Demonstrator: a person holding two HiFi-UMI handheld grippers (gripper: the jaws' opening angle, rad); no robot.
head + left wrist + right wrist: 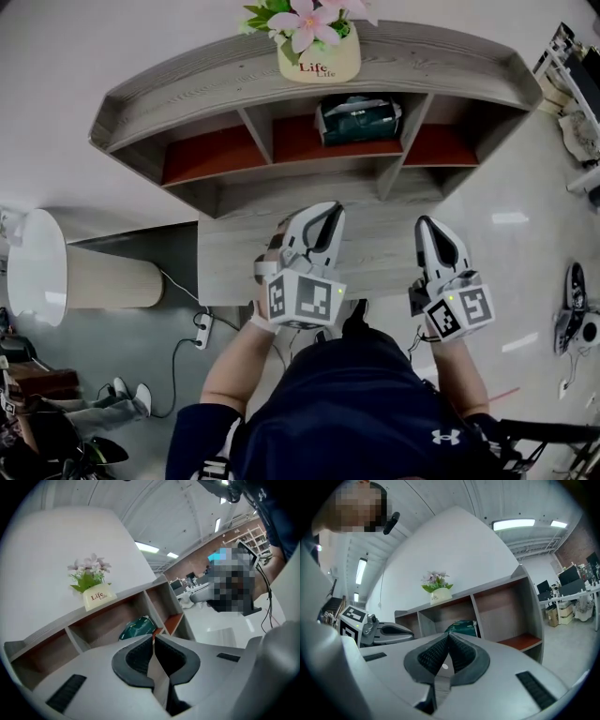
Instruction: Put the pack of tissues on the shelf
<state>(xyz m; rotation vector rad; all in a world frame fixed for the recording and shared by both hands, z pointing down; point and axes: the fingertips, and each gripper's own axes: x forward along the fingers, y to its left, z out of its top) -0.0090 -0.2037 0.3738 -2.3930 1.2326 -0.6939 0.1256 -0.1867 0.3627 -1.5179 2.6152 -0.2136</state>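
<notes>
The dark green pack of tissues [358, 120] lies in the middle compartment of the grey wooden shelf [187, 98], on its red-brown floor. It also shows past the jaws as the pack of tissues [138, 627] in the left gripper view and the pack of tissues [463, 626] in the right gripper view. My left gripper [330, 211] hovers over the desk [375, 248] in front of the shelf, shut and empty, its tips [153, 637] touching. To its right, my right gripper [424, 223] is level with it, also shut [448, 634] with nothing held.
A cream flower pot [319, 56] with pink flowers stands on the shelf top above the tissues. The left and right compartments hold nothing. A white cylindrical lamp [37, 267] is at the left; a power strip [202, 330] and shoes [127, 394] lie on the floor.
</notes>
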